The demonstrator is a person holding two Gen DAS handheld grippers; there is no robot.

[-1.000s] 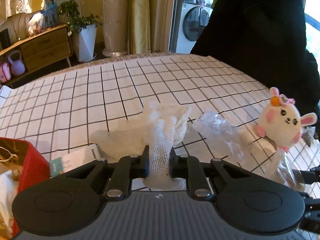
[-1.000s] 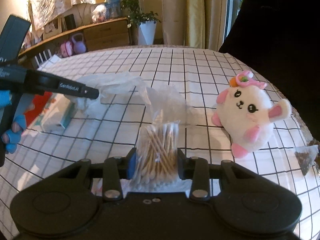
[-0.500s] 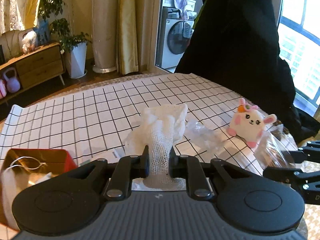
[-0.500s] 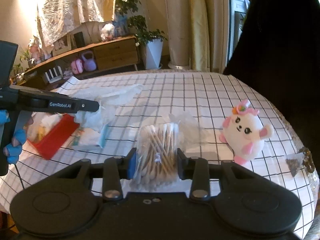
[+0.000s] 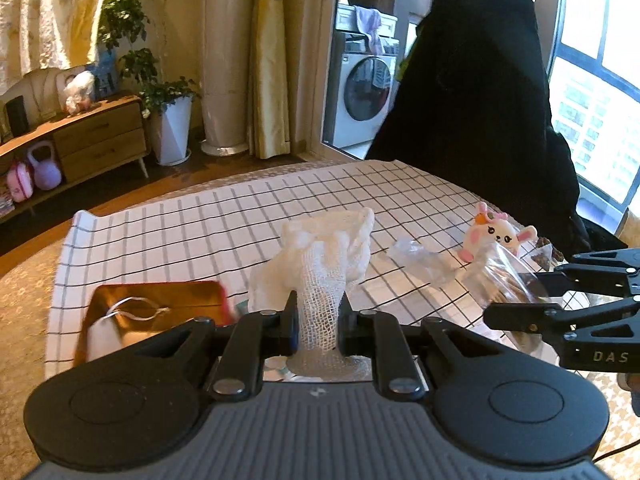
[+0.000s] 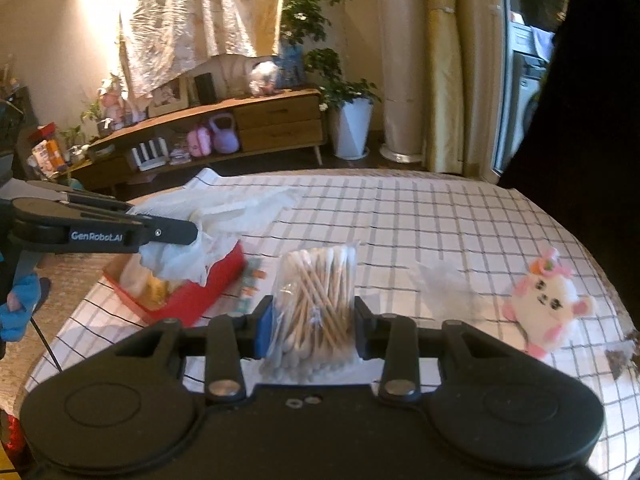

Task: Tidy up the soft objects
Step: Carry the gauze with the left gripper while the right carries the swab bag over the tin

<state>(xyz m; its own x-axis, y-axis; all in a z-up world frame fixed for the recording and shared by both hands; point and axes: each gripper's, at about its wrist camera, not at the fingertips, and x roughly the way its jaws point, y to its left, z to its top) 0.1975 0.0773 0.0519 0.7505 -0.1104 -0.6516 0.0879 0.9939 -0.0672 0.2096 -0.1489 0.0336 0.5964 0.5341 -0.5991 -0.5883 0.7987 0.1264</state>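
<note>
White gauze cloth (image 5: 320, 276) is pinched in your left gripper (image 5: 318, 326) above the red box (image 6: 208, 284), so lower before releasing, right gripper (image 6: 308, 330) clamping the clear cotton-swab bag (image 6: 314, 292).

Gauze (image 5: 320, 276) hides red box's (image 5: 160, 300) corner; its contents blurred.

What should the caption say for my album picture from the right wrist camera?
Right claw pinches a bag of cotton swabs above the checked table, plush bunny lying nearby.
</note>
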